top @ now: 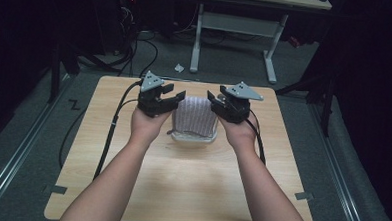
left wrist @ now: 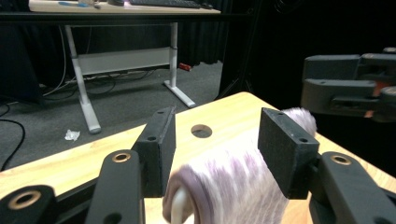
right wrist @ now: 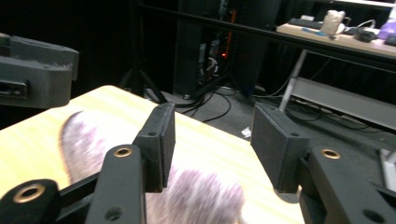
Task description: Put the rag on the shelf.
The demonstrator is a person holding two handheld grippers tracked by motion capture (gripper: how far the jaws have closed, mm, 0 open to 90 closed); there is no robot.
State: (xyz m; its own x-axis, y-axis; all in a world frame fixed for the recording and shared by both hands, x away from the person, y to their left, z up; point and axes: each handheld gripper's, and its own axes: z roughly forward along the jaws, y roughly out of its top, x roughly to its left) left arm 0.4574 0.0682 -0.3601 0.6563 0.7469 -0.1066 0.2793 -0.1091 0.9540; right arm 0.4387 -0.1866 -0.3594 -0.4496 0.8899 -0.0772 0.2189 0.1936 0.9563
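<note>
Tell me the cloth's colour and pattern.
White with fine purple stripes, a folded cloth; the high view shows it best.

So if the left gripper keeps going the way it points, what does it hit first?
Probably the striped purple cloth, already lying between the left gripper's open jaws. Beyond it sits the right gripper, though depth is hard to judge.

Bare, sleeveless forearms. Left black two-jaw gripper [top: 170, 100] and right black two-jaw gripper [top: 213, 100]: grey three-cornered top plates, brass-ringed screw holes, black cables trailing toward 6 o'clock.
</note>
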